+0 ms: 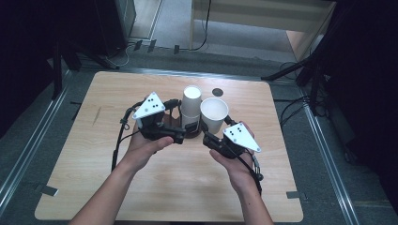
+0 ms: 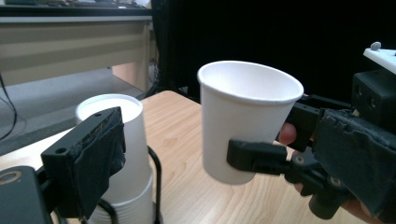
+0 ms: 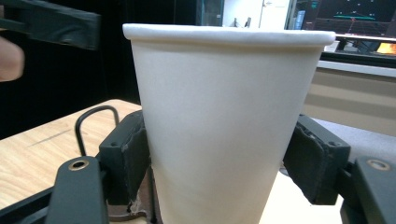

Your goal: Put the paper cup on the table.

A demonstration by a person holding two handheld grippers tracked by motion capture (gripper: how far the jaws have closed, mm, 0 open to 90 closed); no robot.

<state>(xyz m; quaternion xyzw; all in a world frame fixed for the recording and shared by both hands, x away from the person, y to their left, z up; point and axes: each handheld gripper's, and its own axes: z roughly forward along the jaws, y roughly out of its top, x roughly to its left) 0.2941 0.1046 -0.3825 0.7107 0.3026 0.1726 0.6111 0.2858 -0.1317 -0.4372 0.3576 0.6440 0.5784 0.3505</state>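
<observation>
On the table [image 1: 94,154], nothing carries readable writing: both cups are plain white, and the grey plates atop the grippers show only black dots.

At the left, the left gripper [image 1: 180,131] sits in the person's left hand [image 1: 143,150], its jaws spread wide with nothing between them. In the left gripper view its padded jaw stands just beside the cup stack without pressing it.

Next comes the stack [image 1: 191,105] of white paper cups, nested one in another and standing upright in a dark wire holder [image 2: 156,182] near the table's middle. Its topmost surface looks flat and white; whether that is a cup's bottom or its inside cannot be told.

Right of it, the single cup [image 1: 214,114] is upright and open at the top, and its inside looks empty. It stands just beside the stack, lifted slightly clear of the wood in the left gripper view. The right gripper [image 1: 209,136], held in the right hand [image 1: 234,166], pinches this cup low on its wall, one pad on each side, as the right gripper view shows closely.

Farther back on the table, a small dark round spot [image 1: 217,92] lies behind the cups.
</observation>
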